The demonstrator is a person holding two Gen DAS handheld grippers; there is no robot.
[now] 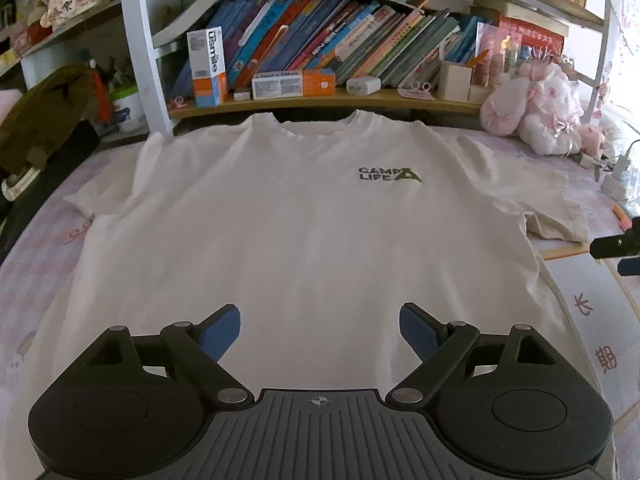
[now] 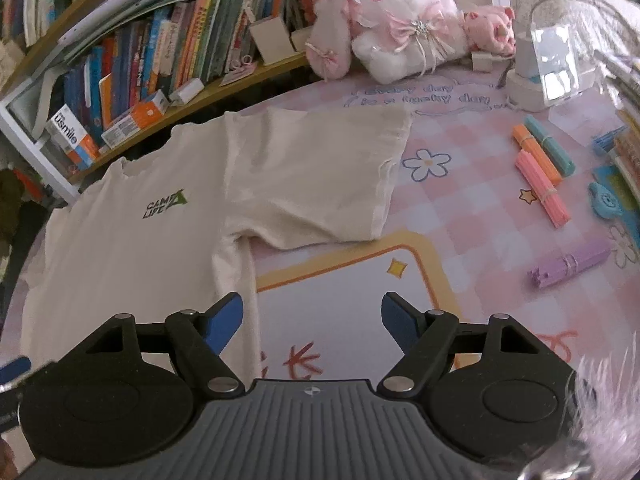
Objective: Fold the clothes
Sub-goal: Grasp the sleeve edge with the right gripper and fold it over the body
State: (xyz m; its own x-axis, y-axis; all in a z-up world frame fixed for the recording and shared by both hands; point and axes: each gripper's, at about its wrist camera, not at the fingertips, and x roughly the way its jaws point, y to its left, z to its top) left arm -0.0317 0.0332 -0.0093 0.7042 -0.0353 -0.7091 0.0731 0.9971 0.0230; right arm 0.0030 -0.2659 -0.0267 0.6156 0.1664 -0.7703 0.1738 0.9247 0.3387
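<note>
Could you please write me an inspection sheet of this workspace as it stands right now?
Surface: pink checked mat with flowers and printed text.
Job's things: white T-shirt spread flat, logo up, unfolded.
Clutter: paper strip bundles, plush toy.
Grippers: left gripper open over the hem; right gripper open at the shirt's side edge; neither holds cloth.
Cables: white charger with cable.
Surroundings: bookshelf behind the shirt.

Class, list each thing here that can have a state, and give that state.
T-shirt: spread flat, unfolded, logo up.
Right-hand sleeve: laid out flat.
Left gripper: open, empty, above shirt.
Right gripper: open, empty, at shirt's side edge.
Shelf books: leaning.
</note>
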